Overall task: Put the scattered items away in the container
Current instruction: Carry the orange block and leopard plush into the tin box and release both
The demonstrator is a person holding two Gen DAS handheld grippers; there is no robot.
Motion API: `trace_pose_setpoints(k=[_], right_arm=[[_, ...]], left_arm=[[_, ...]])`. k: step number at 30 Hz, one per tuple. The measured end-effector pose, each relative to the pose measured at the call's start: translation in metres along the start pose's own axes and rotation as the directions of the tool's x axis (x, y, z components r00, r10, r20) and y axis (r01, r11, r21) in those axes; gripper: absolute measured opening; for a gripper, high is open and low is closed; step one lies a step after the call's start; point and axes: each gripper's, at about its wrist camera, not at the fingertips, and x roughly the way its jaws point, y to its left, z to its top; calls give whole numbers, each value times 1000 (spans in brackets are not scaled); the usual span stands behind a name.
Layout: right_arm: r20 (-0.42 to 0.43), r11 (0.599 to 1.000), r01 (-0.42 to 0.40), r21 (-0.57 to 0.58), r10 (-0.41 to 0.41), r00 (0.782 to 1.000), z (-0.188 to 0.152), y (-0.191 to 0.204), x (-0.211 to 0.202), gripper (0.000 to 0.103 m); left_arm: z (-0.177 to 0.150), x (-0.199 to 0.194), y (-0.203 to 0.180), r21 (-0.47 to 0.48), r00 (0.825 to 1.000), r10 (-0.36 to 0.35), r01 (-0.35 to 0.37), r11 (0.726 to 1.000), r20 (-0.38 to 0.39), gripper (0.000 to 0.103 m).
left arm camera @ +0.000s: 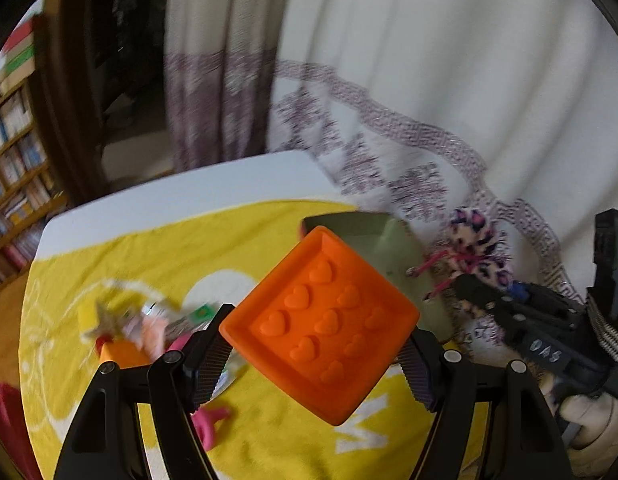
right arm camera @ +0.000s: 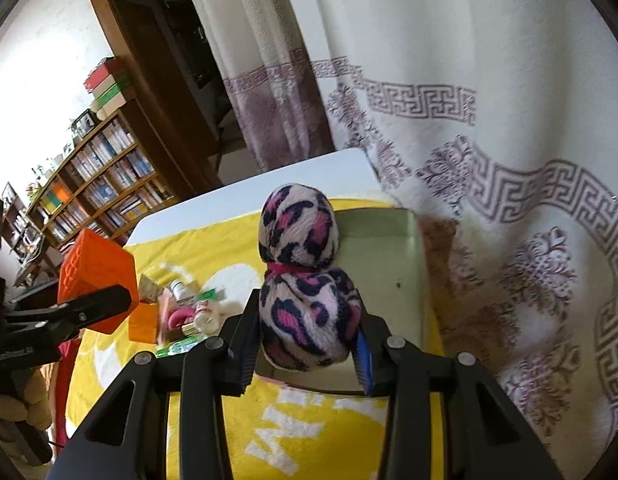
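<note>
Left gripper (left arm camera: 321,356) clamps the orange heart mould (left arm camera: 321,324) above the yellow cloth (left arm camera: 149,248). Right gripper (right arm camera: 305,344) grips the leopard-print pouch (right arm camera: 301,276) just over the green container (right arm camera: 405,264) at far right, apparently positioned for release inside.

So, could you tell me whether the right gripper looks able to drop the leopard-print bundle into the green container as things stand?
Probably yes. The right gripper holds the leopard-print bundle over the near edge of the open green container, and nothing seems to block its opening.

One orange heart-embossed tray (left arm camera: 321,324), one leopard-print pouch (right arm camera: 305,280), one green container (right arm camera: 405,272).
</note>
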Motion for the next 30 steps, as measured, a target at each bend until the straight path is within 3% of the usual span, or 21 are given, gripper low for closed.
trace_pose_setpoints(k=[7, 13, 18, 22, 30], right_arm=[[35, 999, 38, 19, -39, 999, 10, -16, -8, 43], [39, 998, 45, 37, -46, 998, 15, -27, -7, 46], [31, 998, 44, 44, -45, 998, 18, -32, -1, 50], [33, 997, 48, 60, -50, 998, 20, -37, 1, 60], [24, 995, 48, 82, -50, 998, 21, -42, 7, 61]], left_arm=[[18, 8, -41, 87, 998, -51, 49, 995, 23, 77], [26, 25, -55, 96, 997, -75, 74, 993, 7, 78], [25, 36, -59, 88, 996, -91, 91, 992, -13, 79], [27, 36, -58, 79, 995, -95, 95, 992, 0, 79], [25, 40, -52, 59, 996, -85, 85, 995, -17, 79]])
